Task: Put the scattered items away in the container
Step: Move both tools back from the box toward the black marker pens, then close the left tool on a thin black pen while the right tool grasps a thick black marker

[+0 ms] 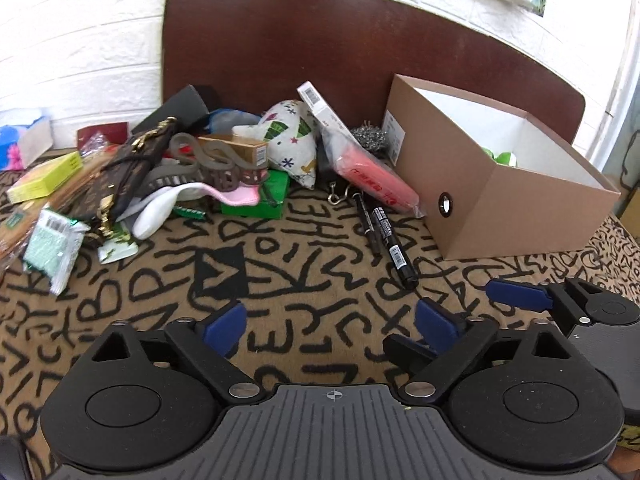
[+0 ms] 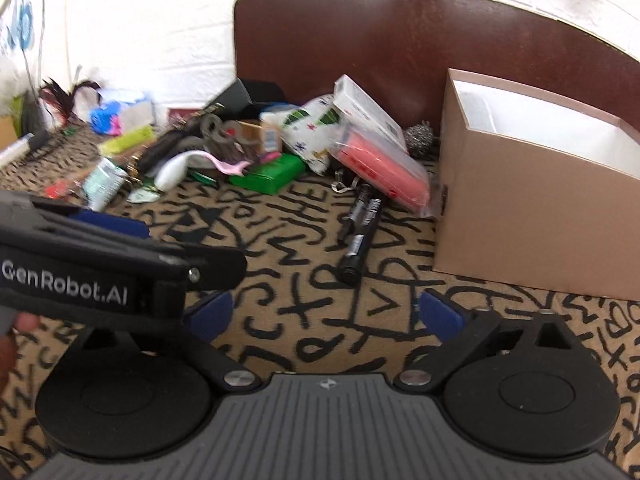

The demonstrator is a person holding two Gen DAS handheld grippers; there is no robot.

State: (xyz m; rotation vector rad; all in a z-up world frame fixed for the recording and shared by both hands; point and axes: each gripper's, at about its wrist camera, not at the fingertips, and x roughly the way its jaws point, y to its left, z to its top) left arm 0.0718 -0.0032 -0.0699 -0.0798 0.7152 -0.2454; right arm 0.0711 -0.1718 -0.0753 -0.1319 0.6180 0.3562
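Note:
A brown cardboard box [image 1: 500,200] [image 2: 540,220] with a white inside stands at the right; something green [image 1: 500,158] lies in it. Left of it is a heap: a red pack in a clear bag [image 1: 376,184] [image 2: 384,176], two black markers [image 1: 390,240] [image 2: 360,232], a green box [image 1: 260,200], a patterned cushion [image 1: 292,140], a steel scourer [image 1: 370,138] and a dark purse [image 1: 132,164]. My left gripper [image 1: 332,320] hangs open over bare cloth, nothing between its fingers. My right gripper [image 2: 326,314] is open too, near the markers' tip.
A tan cloth with black letters [image 1: 300,280] covers the table. A brown board [image 1: 320,40] leans on the white brick wall behind. A tissue pack [image 1: 24,140] and a yellow-green box [image 1: 44,178] sit far left. The two grippers are side by side, close together.

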